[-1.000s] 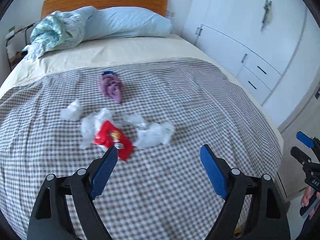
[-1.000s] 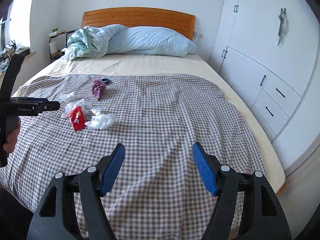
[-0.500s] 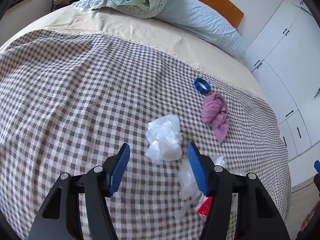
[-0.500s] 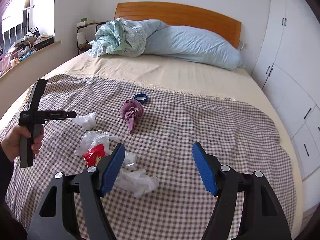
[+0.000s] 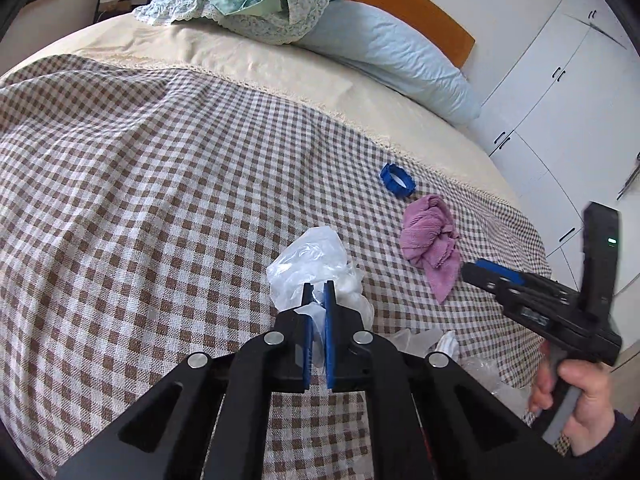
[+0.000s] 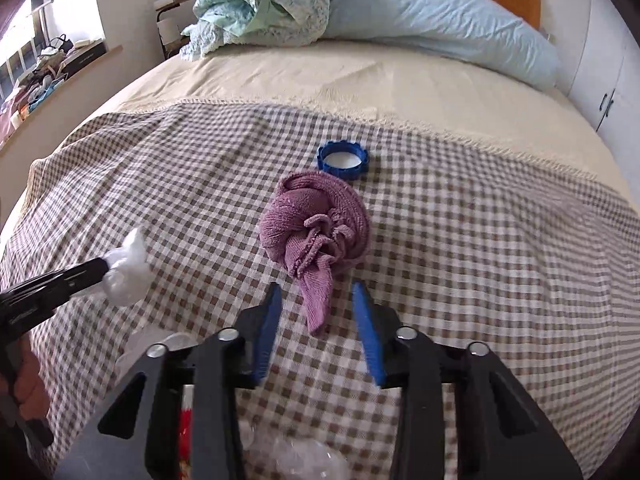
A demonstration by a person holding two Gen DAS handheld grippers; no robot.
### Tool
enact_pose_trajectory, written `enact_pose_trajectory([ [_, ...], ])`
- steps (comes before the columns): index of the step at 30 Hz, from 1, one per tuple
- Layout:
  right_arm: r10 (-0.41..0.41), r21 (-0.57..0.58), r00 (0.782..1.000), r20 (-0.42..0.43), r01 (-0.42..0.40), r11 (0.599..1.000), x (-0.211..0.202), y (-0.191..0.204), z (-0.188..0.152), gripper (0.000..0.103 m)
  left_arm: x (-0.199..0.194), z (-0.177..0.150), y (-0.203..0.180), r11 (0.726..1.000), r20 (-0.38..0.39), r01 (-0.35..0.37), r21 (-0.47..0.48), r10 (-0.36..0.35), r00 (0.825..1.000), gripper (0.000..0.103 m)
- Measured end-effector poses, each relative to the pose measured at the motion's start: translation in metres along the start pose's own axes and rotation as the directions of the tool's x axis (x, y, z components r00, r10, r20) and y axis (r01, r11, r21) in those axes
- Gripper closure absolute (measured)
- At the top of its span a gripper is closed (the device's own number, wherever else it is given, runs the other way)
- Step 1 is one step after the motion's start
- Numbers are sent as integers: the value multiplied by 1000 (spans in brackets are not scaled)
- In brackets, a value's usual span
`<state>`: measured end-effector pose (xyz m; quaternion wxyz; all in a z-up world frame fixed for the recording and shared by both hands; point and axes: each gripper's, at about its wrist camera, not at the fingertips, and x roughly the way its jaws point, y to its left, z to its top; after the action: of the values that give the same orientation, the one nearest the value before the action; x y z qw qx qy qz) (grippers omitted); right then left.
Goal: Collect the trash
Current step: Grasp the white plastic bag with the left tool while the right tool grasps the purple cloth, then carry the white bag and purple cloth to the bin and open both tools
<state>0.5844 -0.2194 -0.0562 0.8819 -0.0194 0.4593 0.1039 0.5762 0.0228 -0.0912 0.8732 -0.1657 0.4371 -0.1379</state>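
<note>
My left gripper [image 5: 319, 286] is shut on a crumpled white plastic bag [image 5: 312, 256] lying on the checked bedspread [image 5: 160, 200]. From the right wrist view, that left gripper [image 6: 105, 269] pinches the white bag [image 6: 128, 268] at the left. My right gripper [image 6: 317, 286] is closing, with the tail of a purple cloth [image 6: 316, 216] between its fingers; the pads do not touch it. The left wrist view has the right gripper [image 5: 474, 271] beside the purple cloth [image 5: 430, 232], held by a hand [image 5: 576, 404]. More clear plastic scraps [image 5: 420, 338] lie close by.
A blue ring cap [image 6: 343, 155] lies just beyond the cloth. Clear plastic [image 6: 296, 460] and a red wrapper [image 6: 185, 424] sit under the right gripper. A blue pillow [image 6: 440, 24], bunched bedclothes [image 6: 260, 4] and a wooden headboard stand at the far end; white wardrobes [image 5: 560, 100] to the right.
The left jaws closed onto the white plastic bag. The right gripper swept forward and down over the bed to the purple cloth, and its jaws narrowed.
</note>
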Motion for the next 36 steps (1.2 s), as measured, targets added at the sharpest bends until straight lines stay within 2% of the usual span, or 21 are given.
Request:
enact_pose_trajectory([
  [2, -5, 45, 1000, -13, 6, 999, 15, -1, 5, 88, -12, 1, -4, 1000, 15, 7, 18, -8, 1000, 101],
  [4, 1, 78, 1000, -15, 0, 997, 20, 0, 6, 96, -22, 1, -7, 999, 31, 13, 33, -14, 999, 101],
  [9, -10, 58, 1000, 17, 9, 998, -12, 7, 5, 99, -48, -4, -21, 998, 60, 8, 63, -11, 998, 101],
  [13, -13, 47, 998, 54, 11, 999, -57, 1, -3, 99, -72, -27, -33, 997, 37, 21, 72, -24, 999, 101],
  [19, -3, 69, 995, 103, -4, 998, -132, -5, -23, 99, -128, -51, -61, 992, 63, -49, 113, 42, 997, 101],
  [27, -29, 53, 985, 173, 20, 998, -253, -12, -96, 99, -213, -91, -120, 983, 104, -53, 177, 34, 994, 101],
  [36, -91, 100, 974, 210, 71, 992, -365, -56, -201, 99, -278, -159, -210, 959, 102, -5, 283, -25, 995, 101],
])
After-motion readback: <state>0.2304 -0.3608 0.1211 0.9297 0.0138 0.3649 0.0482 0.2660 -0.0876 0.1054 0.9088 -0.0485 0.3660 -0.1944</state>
